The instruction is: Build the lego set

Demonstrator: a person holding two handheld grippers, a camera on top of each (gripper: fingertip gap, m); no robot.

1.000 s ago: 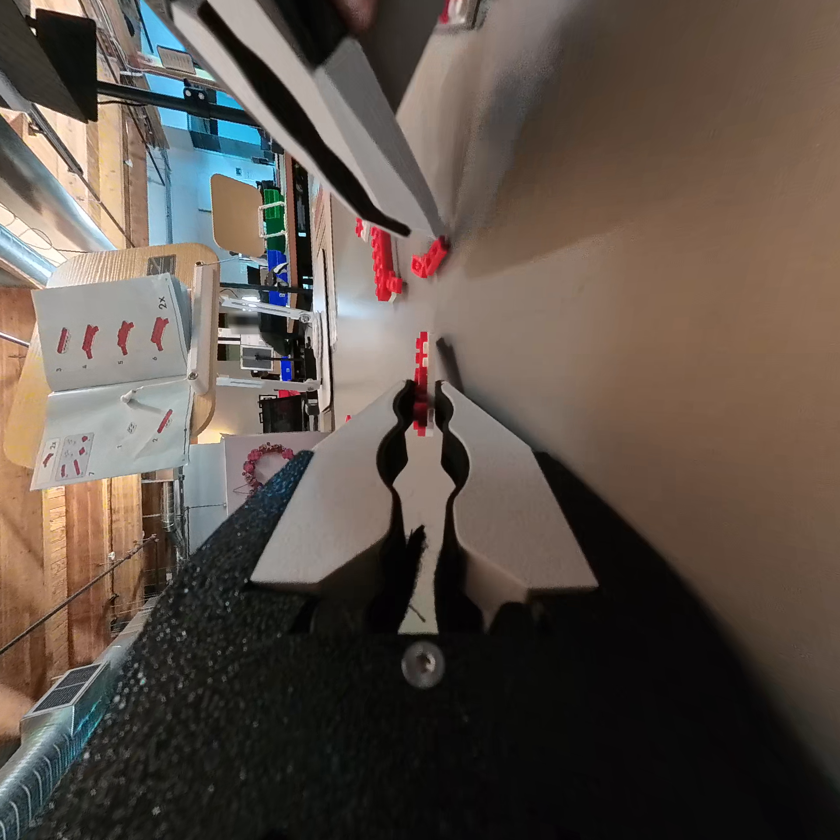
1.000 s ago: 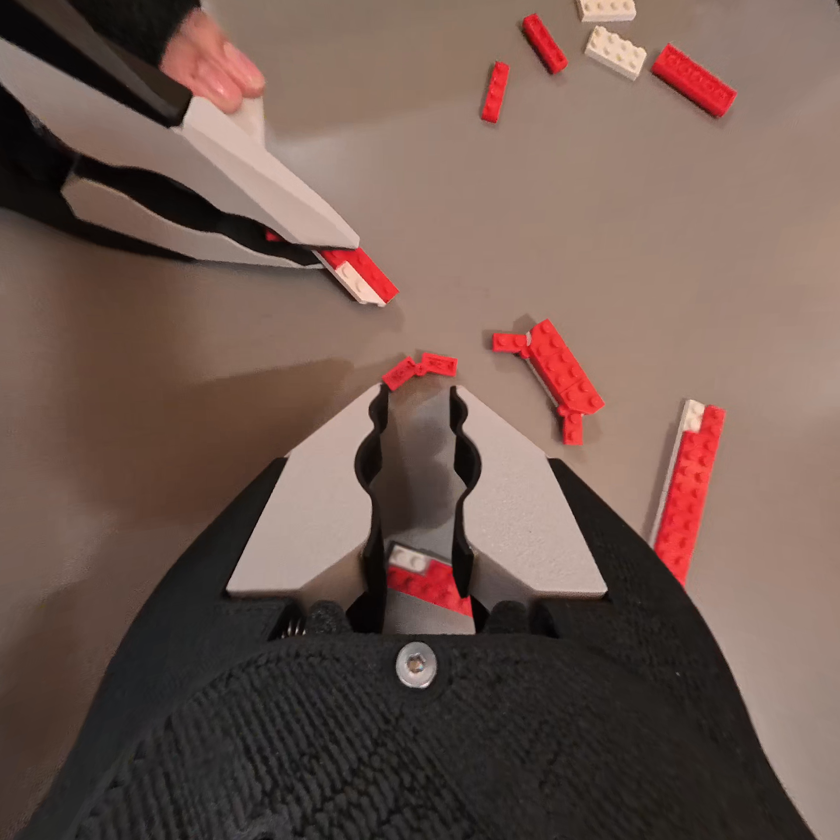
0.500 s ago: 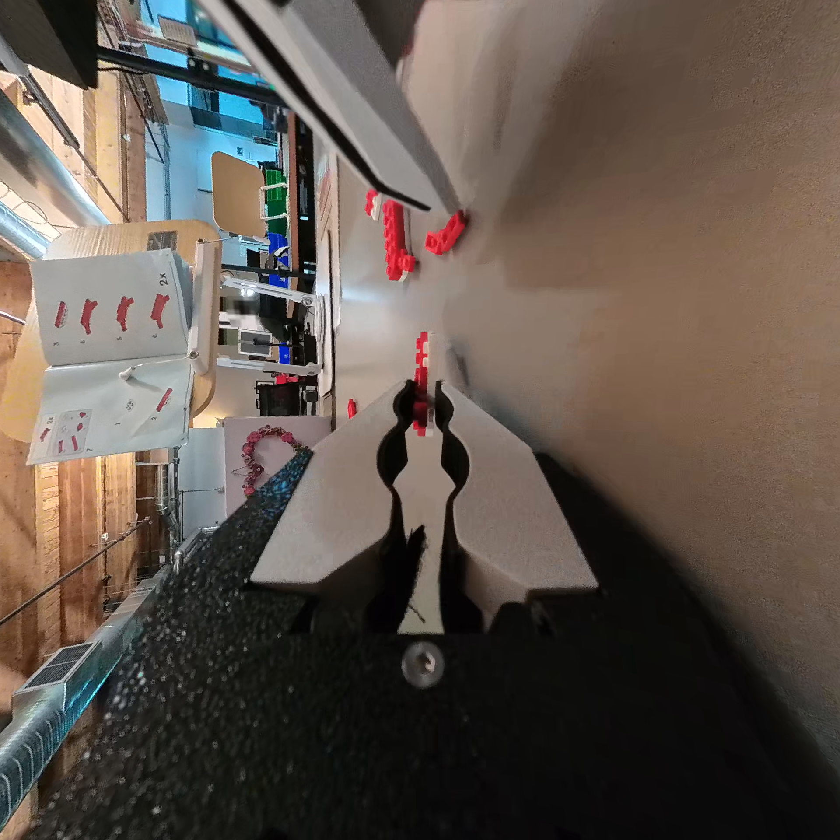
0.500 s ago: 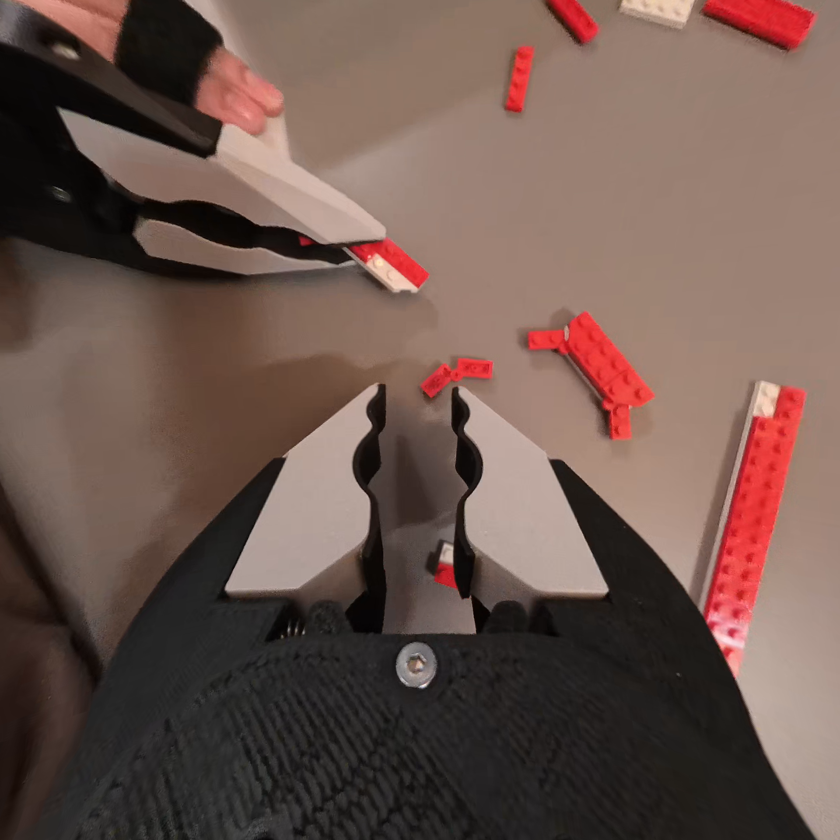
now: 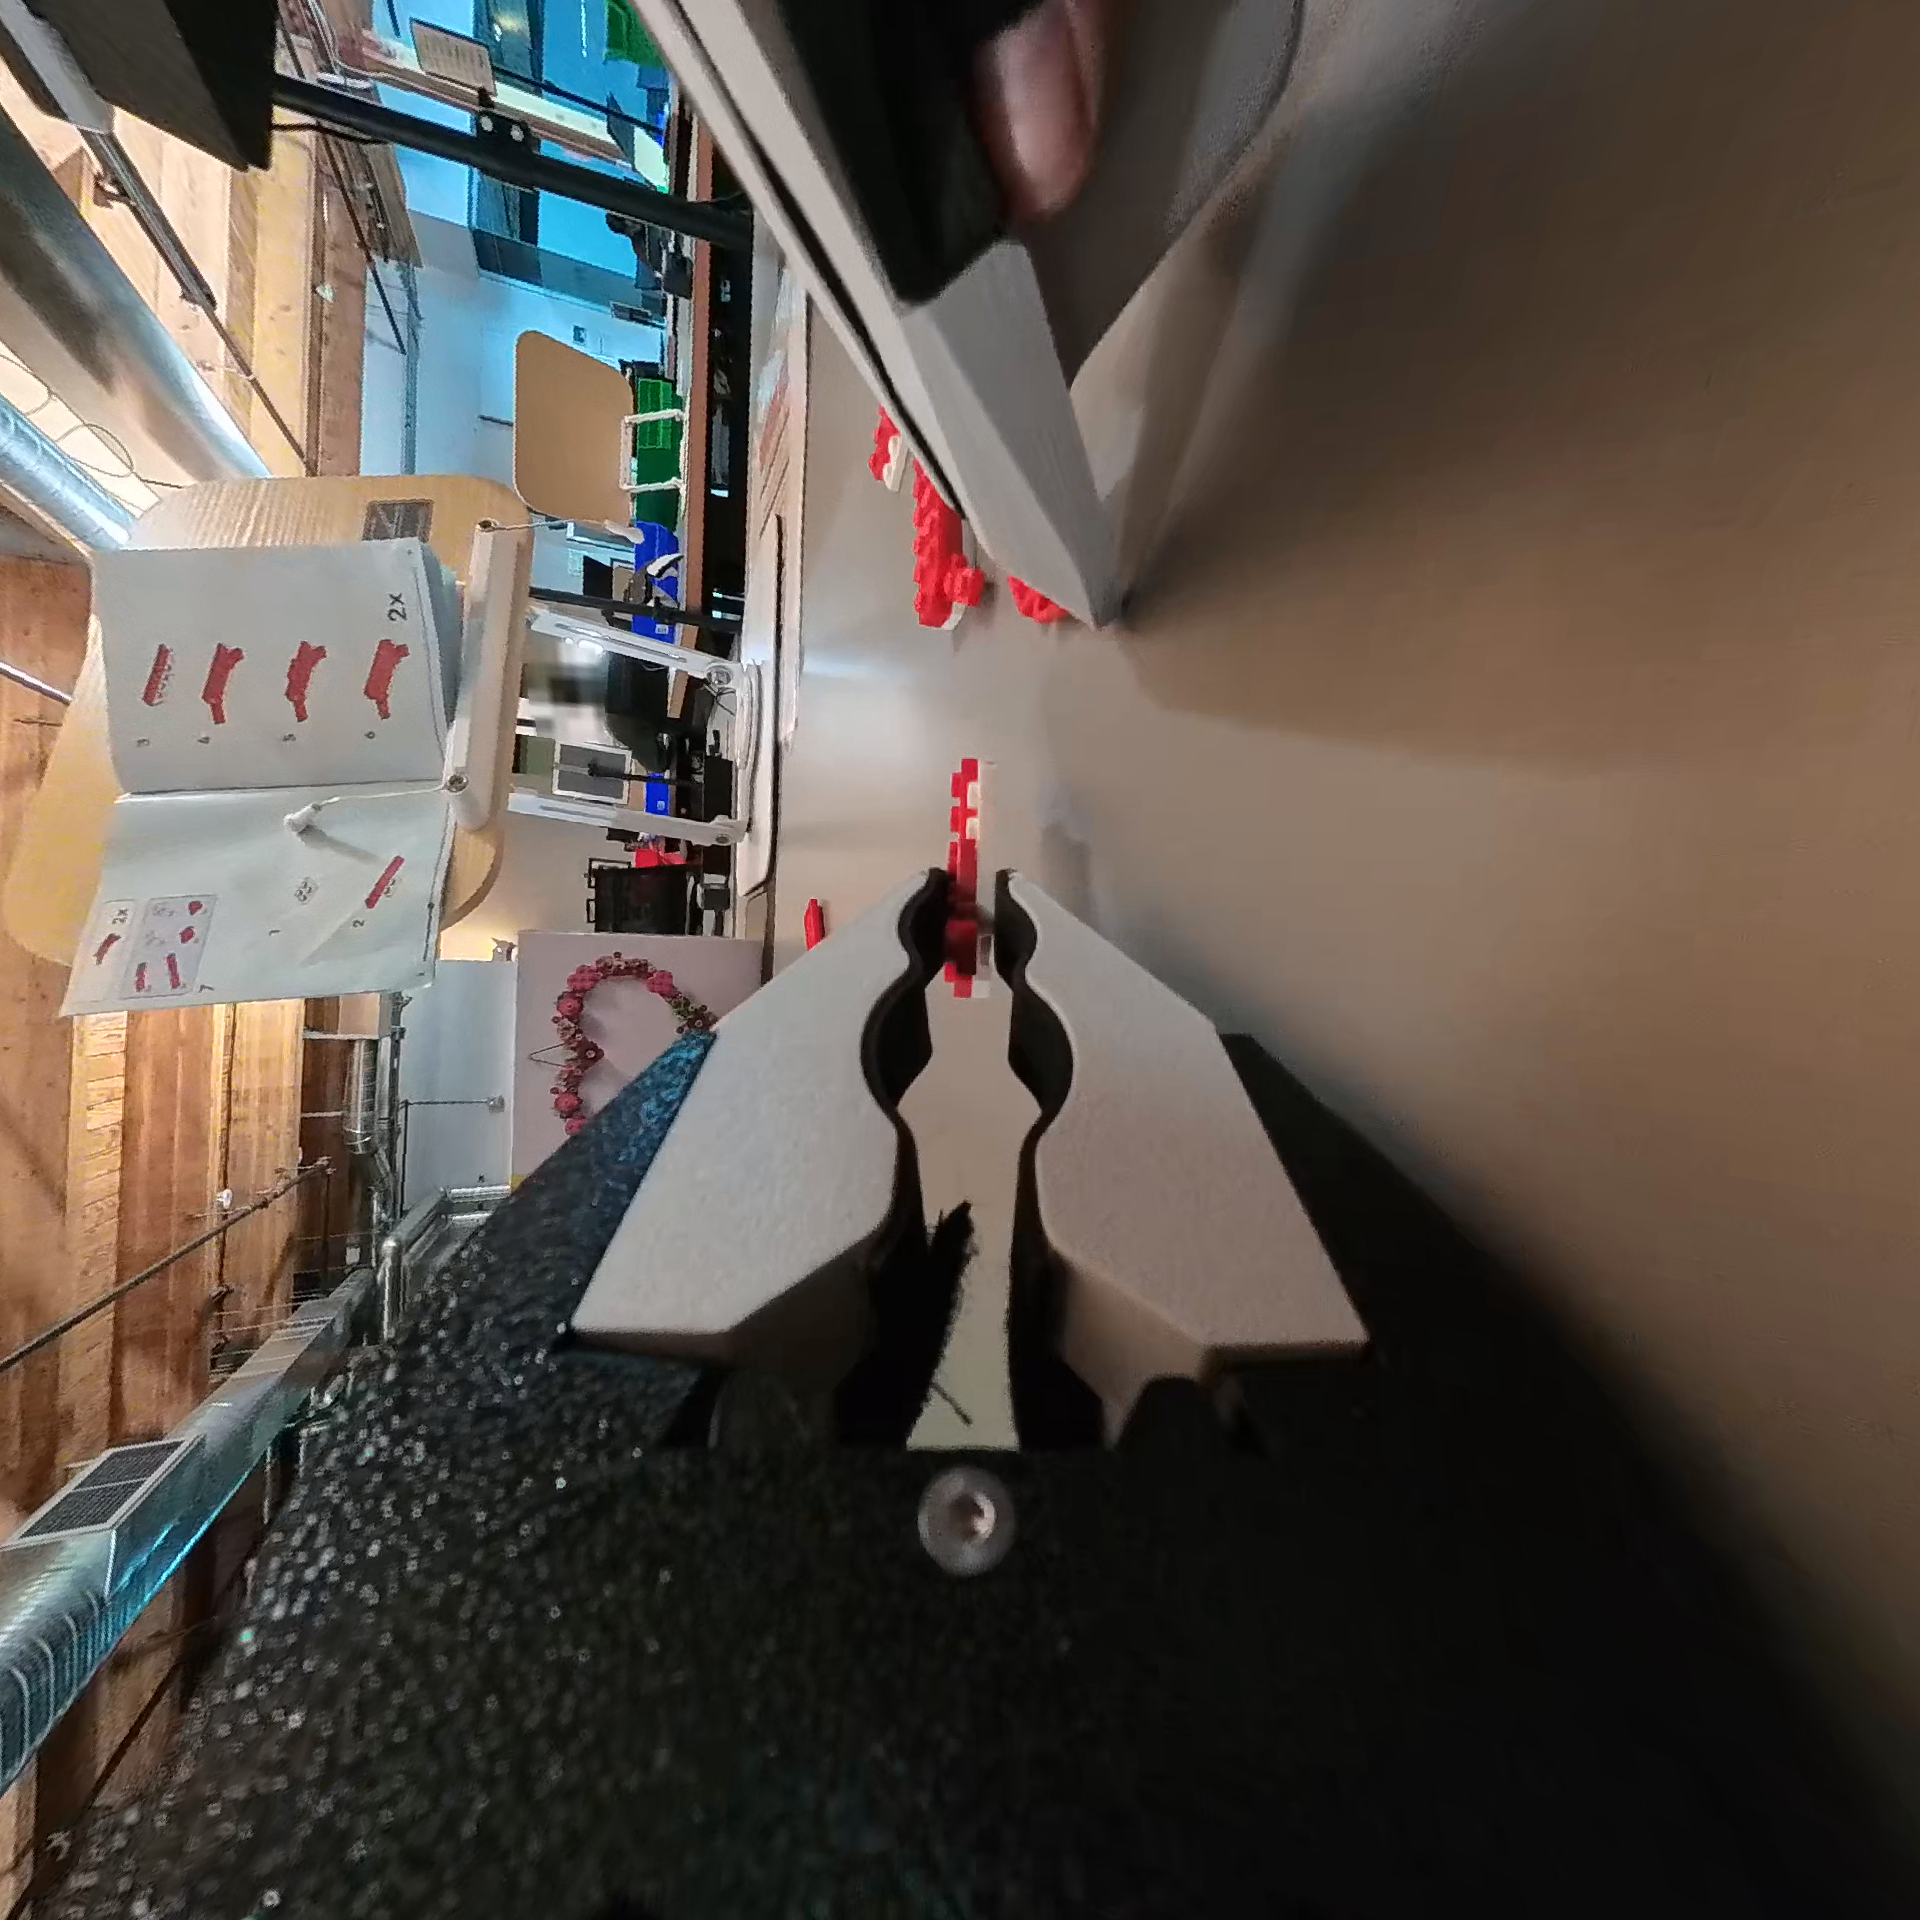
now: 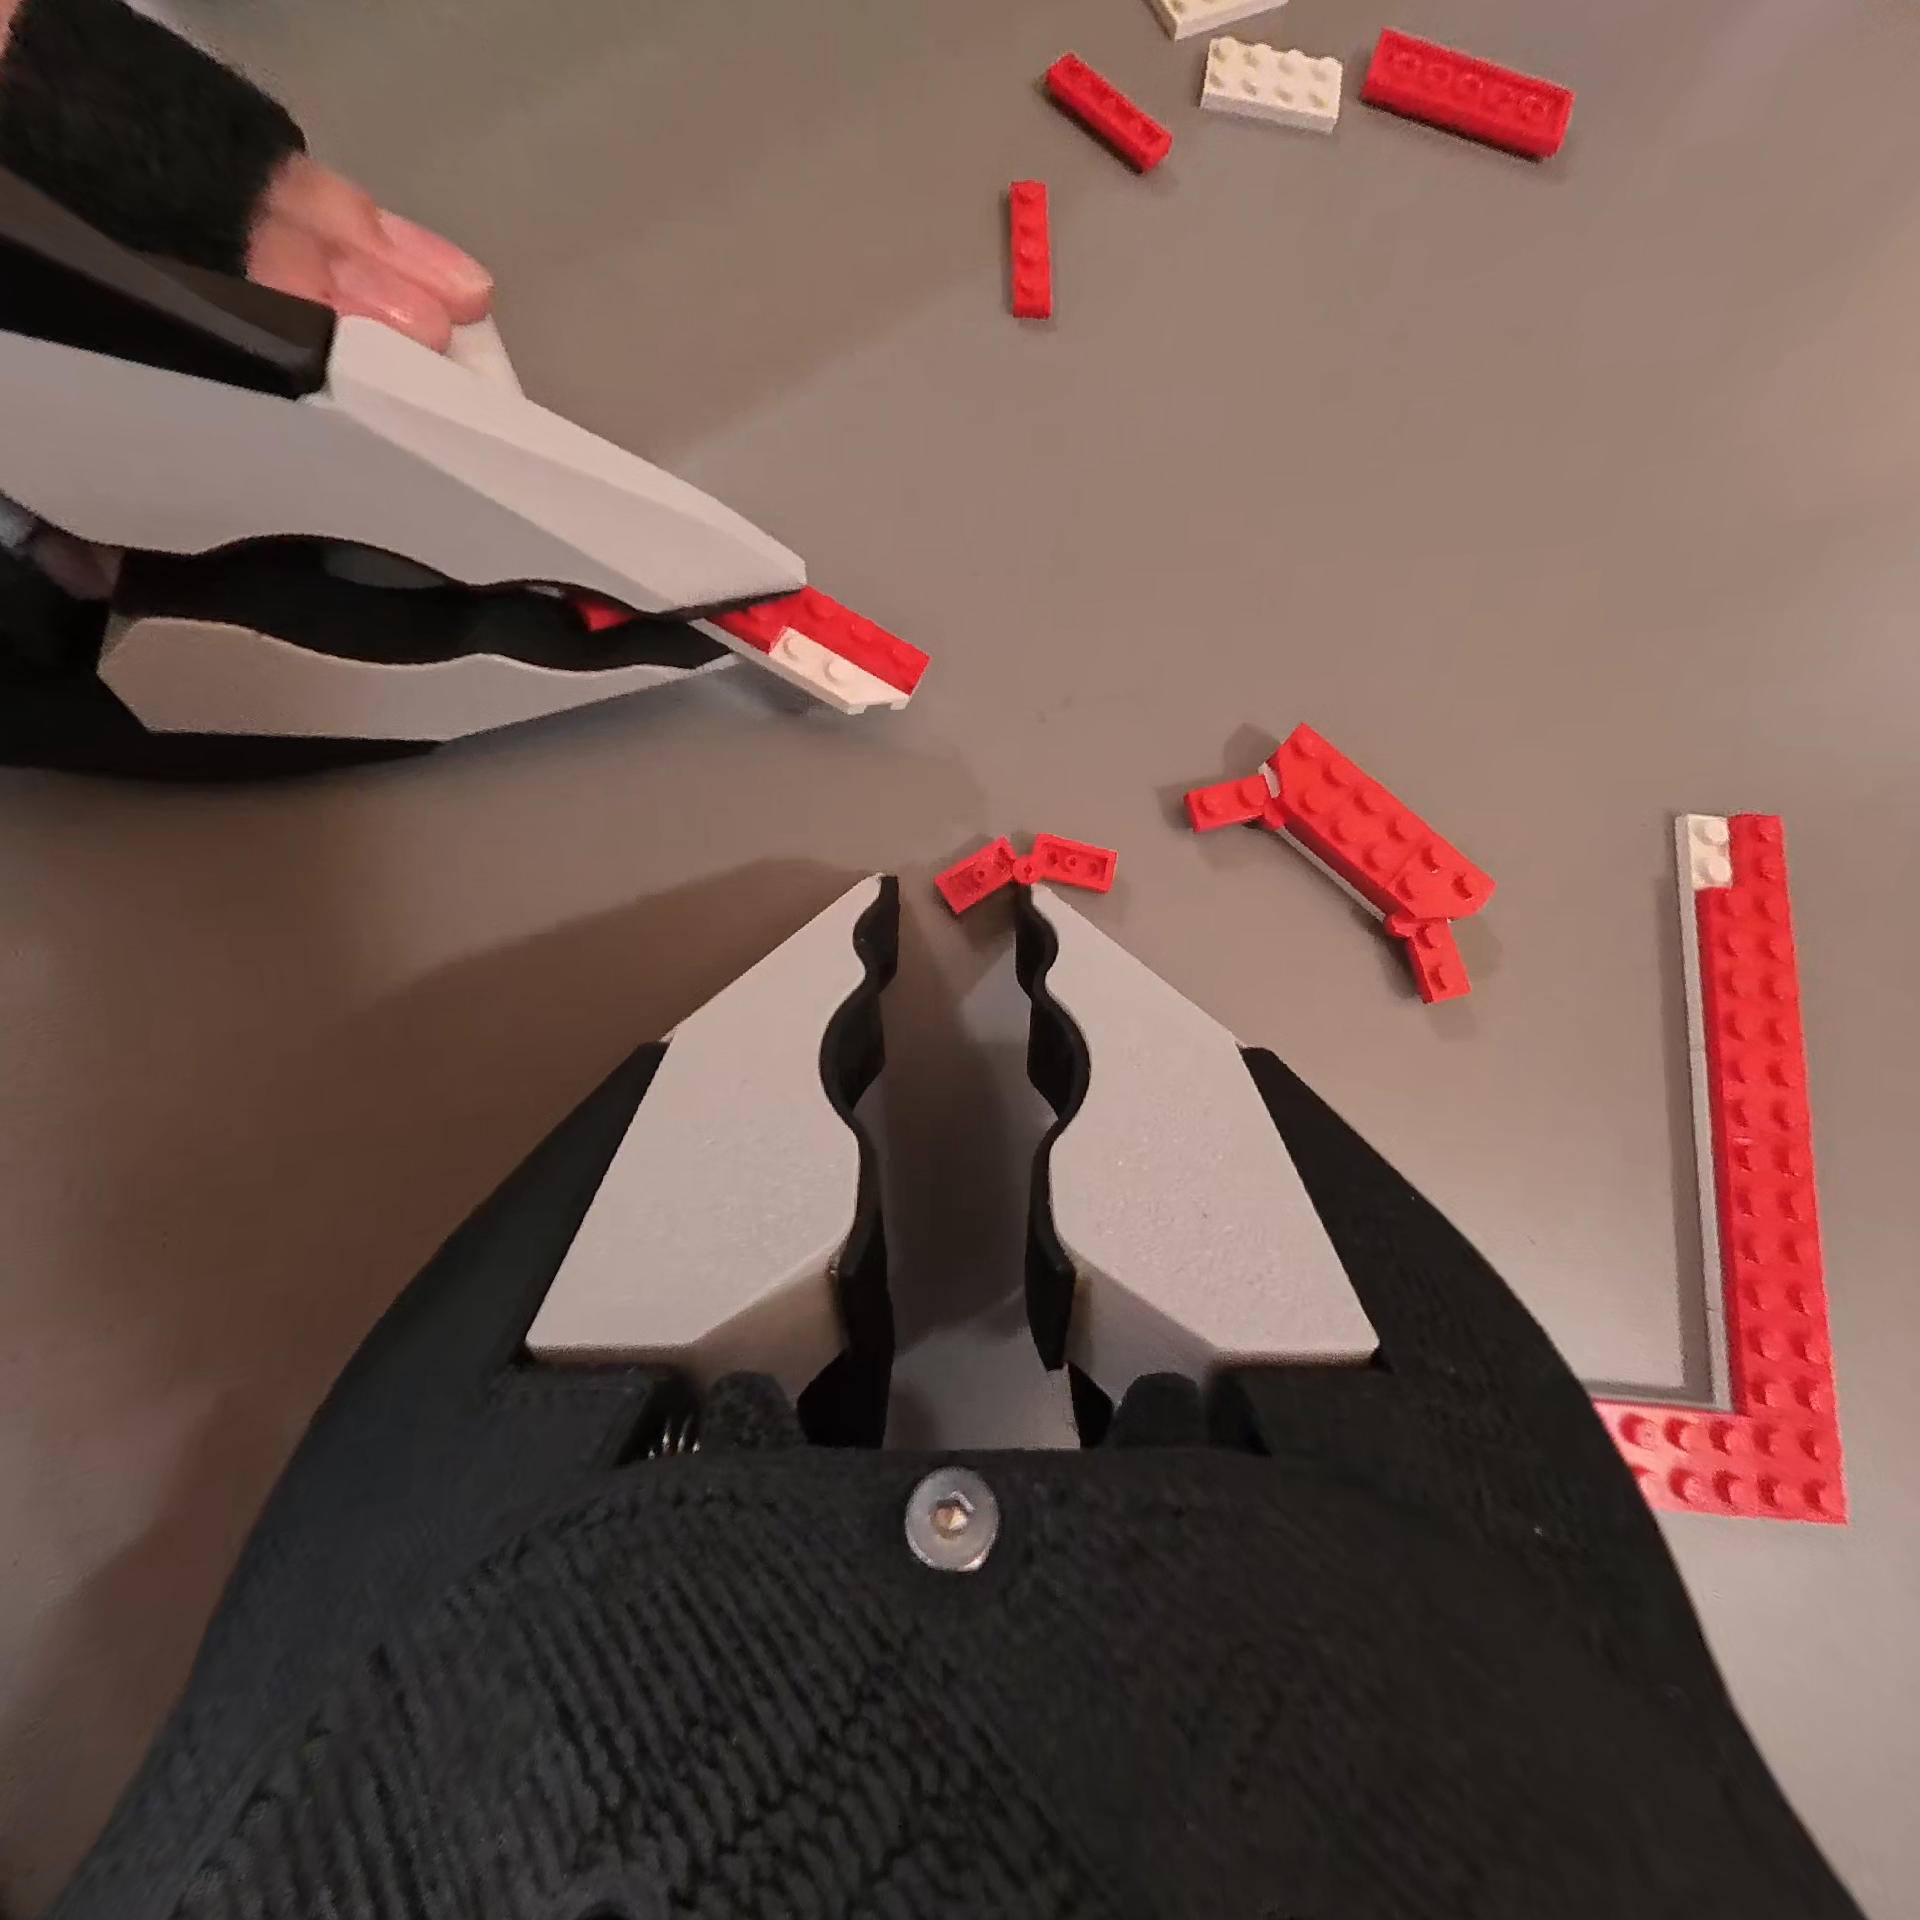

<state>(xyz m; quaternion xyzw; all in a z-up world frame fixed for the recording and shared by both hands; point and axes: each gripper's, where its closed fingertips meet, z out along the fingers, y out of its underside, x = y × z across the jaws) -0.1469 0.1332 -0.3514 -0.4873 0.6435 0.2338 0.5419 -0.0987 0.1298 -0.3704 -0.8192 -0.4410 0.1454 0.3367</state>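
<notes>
My left gripper is shut on a thin red and white plate assembly that sticks out past its tips. The right wrist view shows that gripper at the left, with the assembly held low over the grey table. My right gripper is open and empty. Its tips are just short of a small red hinged piece lying on the table, with the right fingertip almost touching it.
A red wedge assembly lies to the right, with an L-shaped red plate frame beyond it. Loose red bricks, a thin red one and a white brick lie at the back. An open instruction booklet stands beyond the table. The gap from one gripper's tips to the other's is roughly 6 centimetres.
My right gripper has moved closer to the small red hinged piece, which now lies at its tips. The left gripper still holds its assembly and has shifted slightly.
</notes>
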